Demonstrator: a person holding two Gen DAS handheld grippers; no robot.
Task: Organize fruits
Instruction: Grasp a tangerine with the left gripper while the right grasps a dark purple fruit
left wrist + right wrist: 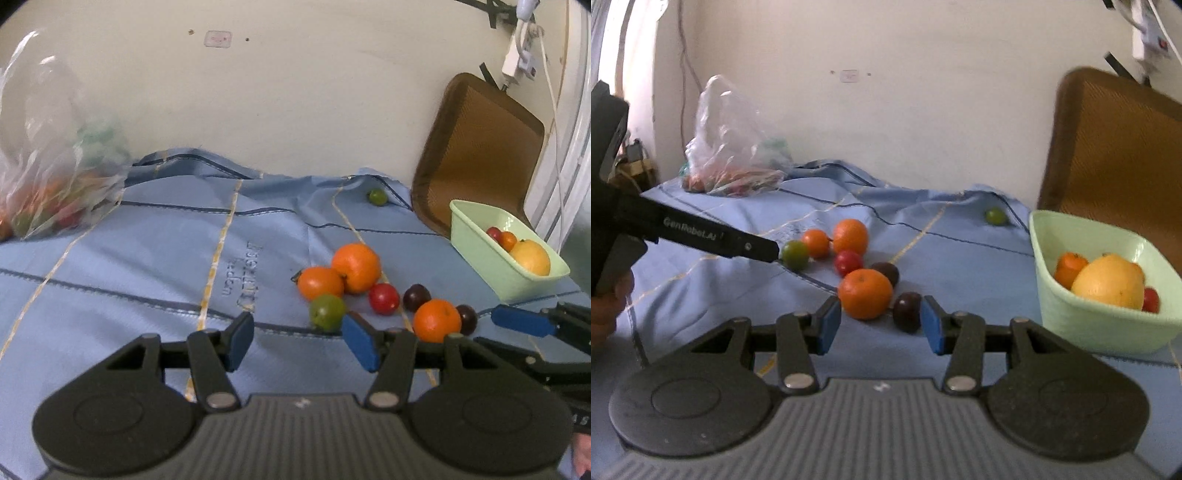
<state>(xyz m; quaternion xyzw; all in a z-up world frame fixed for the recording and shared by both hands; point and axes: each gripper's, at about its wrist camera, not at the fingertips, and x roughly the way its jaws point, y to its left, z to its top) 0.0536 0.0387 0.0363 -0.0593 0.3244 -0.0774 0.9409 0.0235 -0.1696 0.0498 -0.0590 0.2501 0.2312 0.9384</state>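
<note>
The right gripper (881,325) is wide open, holding nothing. The round orange tangerine (865,293) sits on the blue cloth (960,266), just ahead between its fingers. The left gripper (297,338), open too, is farther.

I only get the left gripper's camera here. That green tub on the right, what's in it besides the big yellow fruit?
Observer: In the right view the green tub holds the yellow fruit, a small orange and a red fruit.
Operator: Is the other gripper grabbing anything?
Observer: No. The right gripper is open, with an orange and a dark plum just beyond its fingers.
Operator: What's my own gripper near?
Observer: Seen from the right, one finger of the left gripper ends beside the green fruit.
</note>
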